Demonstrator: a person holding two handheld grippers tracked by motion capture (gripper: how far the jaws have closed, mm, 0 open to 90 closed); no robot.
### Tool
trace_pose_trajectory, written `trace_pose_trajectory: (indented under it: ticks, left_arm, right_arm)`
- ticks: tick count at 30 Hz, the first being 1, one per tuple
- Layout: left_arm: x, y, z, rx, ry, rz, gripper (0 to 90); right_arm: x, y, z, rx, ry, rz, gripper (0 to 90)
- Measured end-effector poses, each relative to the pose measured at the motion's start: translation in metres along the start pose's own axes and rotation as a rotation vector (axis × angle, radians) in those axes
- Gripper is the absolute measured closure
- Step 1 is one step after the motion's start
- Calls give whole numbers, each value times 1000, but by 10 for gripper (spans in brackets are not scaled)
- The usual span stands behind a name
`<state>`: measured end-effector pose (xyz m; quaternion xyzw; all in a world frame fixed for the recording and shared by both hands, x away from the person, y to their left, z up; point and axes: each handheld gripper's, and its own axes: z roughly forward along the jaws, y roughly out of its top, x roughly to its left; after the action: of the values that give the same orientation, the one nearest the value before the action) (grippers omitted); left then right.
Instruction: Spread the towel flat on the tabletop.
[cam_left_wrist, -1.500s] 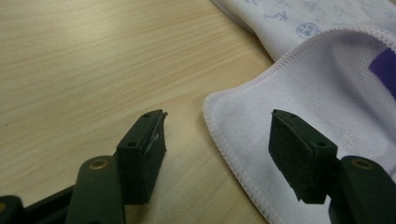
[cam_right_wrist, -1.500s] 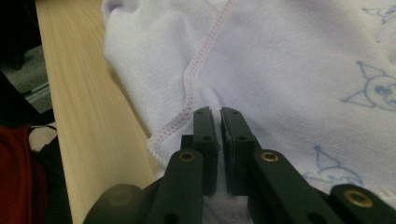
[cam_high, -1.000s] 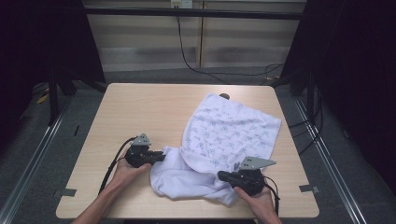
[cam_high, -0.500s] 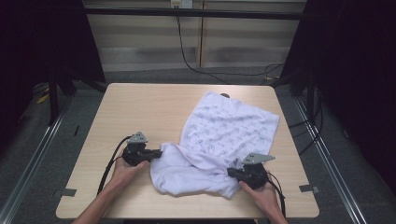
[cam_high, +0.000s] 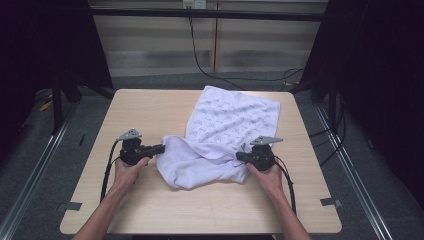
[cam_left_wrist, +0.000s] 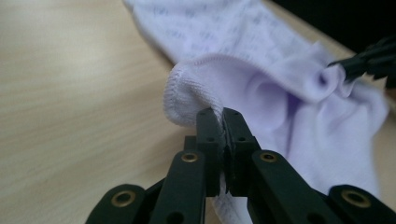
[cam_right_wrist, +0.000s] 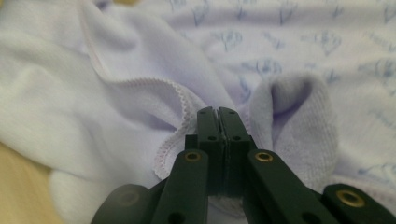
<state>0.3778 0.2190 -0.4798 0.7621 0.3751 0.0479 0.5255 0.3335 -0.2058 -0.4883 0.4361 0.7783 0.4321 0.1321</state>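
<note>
White patterned cloth (cam_high: 225, 135) lies on the right-hand half of the pale wooden surface (cam_high: 150, 210), with its far part spread flat toward the back edge and its near part bunched into loose folds between the two hands. In the high view, the faint blue print shows on the flat far portion, while the gathered near portion looks plain.

The left tool (cam_high: 161, 149) points toward the middle of the surface and is clamped on the cloth's near-left edge. The left gripper view shows this closely: its two black jaws are pressed together with a hemmed fold of cloth (cam_left_wrist: 196, 93) pinched at the tips, and the fabric curls up into a rounded loop just above them. Farther off in that view, at the right edge, the tip of the other tool meets the cloth.

The right tool (cam_high: 239, 158) points left and is clamped on the cloth's near-right edge. In the right gripper view the jaws are together on a scalloped hem (cam_right_wrist: 182, 107) (the stitched border runs right into the tips), with a thick rolled fold standing just beside them on the right.

Each tool is held by a bare hand, the left hand (cam_high: 127, 167) and the right hand (cam_high: 267, 175), with a black cable trailing back along the forearm.
</note>
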Motion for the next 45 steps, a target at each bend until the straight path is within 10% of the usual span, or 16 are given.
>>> trace_pose_trajectory:
  ticks: [22,28,34,45]
  left_arm:
    - [-78,121,-99,-284,-50,256,870]
    - [-85,59,-96,-211,-129,239,868]
    - [-81,-20,-77,-77,-189,155,866]
    - [-105,-84,-97,102,-247,176,841]
  right_arm:
    - [28,99,-176,-380,-65,-163,890]
    - [43,61,-182,-352,-11,-157,889]
    - [56,-28,-169,-249,71,-65,888]
    - [101,-124,-162,-22,187,-20,833]
